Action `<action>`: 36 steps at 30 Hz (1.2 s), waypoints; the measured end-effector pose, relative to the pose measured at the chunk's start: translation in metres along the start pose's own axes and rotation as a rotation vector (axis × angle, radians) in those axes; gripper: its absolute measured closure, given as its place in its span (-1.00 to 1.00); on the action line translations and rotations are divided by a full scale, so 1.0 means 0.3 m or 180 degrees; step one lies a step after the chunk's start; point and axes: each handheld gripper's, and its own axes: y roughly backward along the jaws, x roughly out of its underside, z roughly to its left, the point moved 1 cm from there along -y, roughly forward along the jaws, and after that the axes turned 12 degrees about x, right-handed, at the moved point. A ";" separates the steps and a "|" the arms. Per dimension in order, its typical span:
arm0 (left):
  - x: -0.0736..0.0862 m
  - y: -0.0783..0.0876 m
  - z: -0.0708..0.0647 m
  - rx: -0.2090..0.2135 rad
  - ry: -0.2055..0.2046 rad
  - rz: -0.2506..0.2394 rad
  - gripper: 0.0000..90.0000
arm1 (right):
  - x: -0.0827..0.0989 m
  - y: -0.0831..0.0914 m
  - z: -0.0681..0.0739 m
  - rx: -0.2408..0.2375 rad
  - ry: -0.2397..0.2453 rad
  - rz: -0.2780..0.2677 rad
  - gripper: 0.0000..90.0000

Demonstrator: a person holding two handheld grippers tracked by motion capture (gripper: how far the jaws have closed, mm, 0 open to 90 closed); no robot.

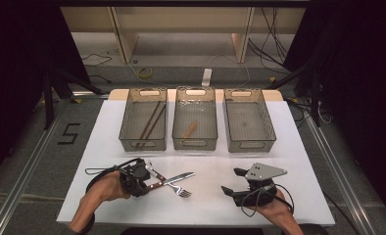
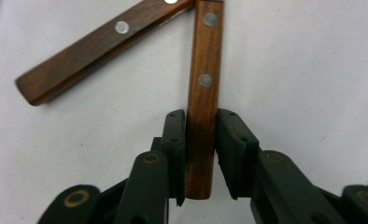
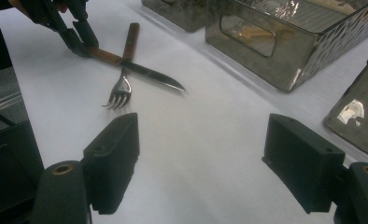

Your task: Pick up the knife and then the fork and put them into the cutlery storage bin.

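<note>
Floor marking in black tape at far left, reading "5" (image 1: 69, 133), beside the white tabletop (image 1: 220, 196). On the near left of that tabletop, left hand (image 1: 103, 192) wrapped around the black left gripper (image 1: 141, 182), trailing a looped black cable.

Seen along that gripper in the left gripper view: jaws closed on the wooden, silver-riveted handle of the steel table knife (image 2: 204, 93), one pad pressed to each side near the handle's end. Blade lying flat on the tabletop, pointing right toward the middle. Crossed with it, the steel fork with a matching wooden riveted handle (image 1: 177, 188), tines toward the near edge, handle angled up and away just beside the gripper.

Along the far side, three clear smoky plastic baskets in a row:
- left basket (image 1: 125, 122), holding a pair of dark brown chopsticks (image 1: 151, 122);
- middle basket (image 1: 195, 145), holding a short pale wooden utensil (image 1: 190, 129), kind not clear;
- right basket (image 1: 267, 122).

At near right, right hand (image 1: 272, 205) holding the black right gripper (image 1: 231, 181) with a grey three-cornered plate on top. Jaws spread wide, nothing between them, low over bare tabletop and well apart from the cutlery.

No brand or label readable anywhere.
</note>
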 end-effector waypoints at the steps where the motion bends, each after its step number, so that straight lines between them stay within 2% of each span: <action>1: 0.000 0.000 0.000 0.0004 -0.0002 -0.0004 0.64 | 0.000 0.000 0.001 -0.0003 0.0000 0.0002 -0.39; 3: 0.001 0.004 0.002 0.0013 -0.0050 0.0041 0.65 | -0.001 0.000 0.001 -0.0005 0.0003 0.0001 -0.39; 6: 0.002 0.005 0.001 0.0072 0.0000 0.0001 0.66 | -0.001 0.001 0.001 -0.0011 0.0009 0.0000 -0.39; 7: 0.001 0.002 -0.002 0.0081 0.0057 -0.0056 0.66 | -0.001 0.001 0.001 -0.0010 0.0012 -0.0004 -0.39; 8: 0.000 0.005 -0.001 0.0102 0.0083 -0.0047 0.66 | -0.002 0.002 0.001 -0.0011 0.0012 -0.0005 -0.39; 12: -0.010 0.020 -0.008 0.0166 0.0098 -0.0084 0.66 | -0.003 0.003 0.003 -0.0017 0.0014 -0.0012 -0.39; 15: -0.022 0.039 -0.020 0.0252 0.0147 -0.0189 0.66 | -0.005 0.003 0.006 -0.0042 0.0013 -0.0015 -0.39; 16: -0.028 0.044 -0.027 0.0296 0.0185 -0.0275 0.66 | -0.006 0.003 0.007 -0.0044 0.0017 -0.0017 -0.39; 20: -0.058 0.059 -0.053 0.0294 0.0180 -0.0291 0.66 | -0.014 0.000 0.018 -0.0081 0.0053 -0.0061 -0.39; 27: -0.107 0.059 -0.097 0.0371 0.0099 -0.0349 0.66 | -0.034 -0.012 0.078 -0.0210 0.0231 -0.0123 -0.39; 30: -0.124 0.059 -0.115 0.0354 0.0058 -0.0338 0.66 | -0.045 -0.022 0.105 -0.0243 0.0295 -0.0131 -0.39; 36: -0.162 0.059 -0.145 0.0375 -0.0030 -0.0314 0.66 | -0.075 -0.037 0.175 -0.0340 0.0551 -0.0152 -0.39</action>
